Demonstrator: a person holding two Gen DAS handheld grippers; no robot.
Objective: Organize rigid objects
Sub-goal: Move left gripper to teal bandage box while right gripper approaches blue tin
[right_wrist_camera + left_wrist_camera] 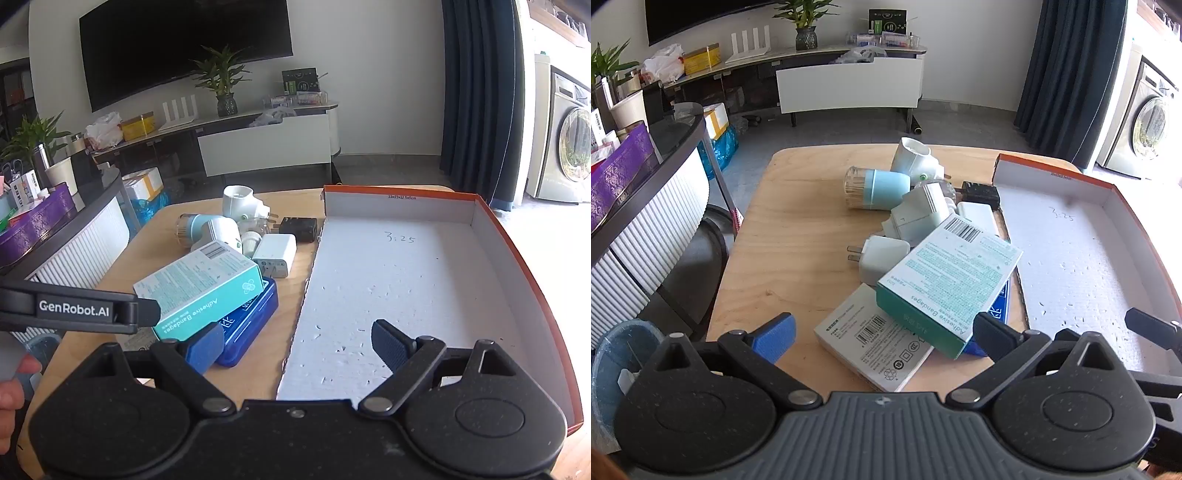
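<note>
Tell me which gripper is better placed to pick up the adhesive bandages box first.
Left. The left gripper is open, with the adhesive bandages box directly ahead between its fingers. The right gripper, also open, faces the empty orange-rimmed box, with the pile off to its left.

Teal bandage box (947, 284): tilted atop blue case (251, 321) and white box (875, 350); plugs (916, 218) heaped at 12 o'clock.

My left wrist view sits low at the near edge of the wooden table (798, 236), facing 12 o'clock over the bandage box (945, 280), close ahead. My right wrist view looks the same way from further right, over the open tray (476, 218). Both share that box, the tray and the TV wall.
</note>
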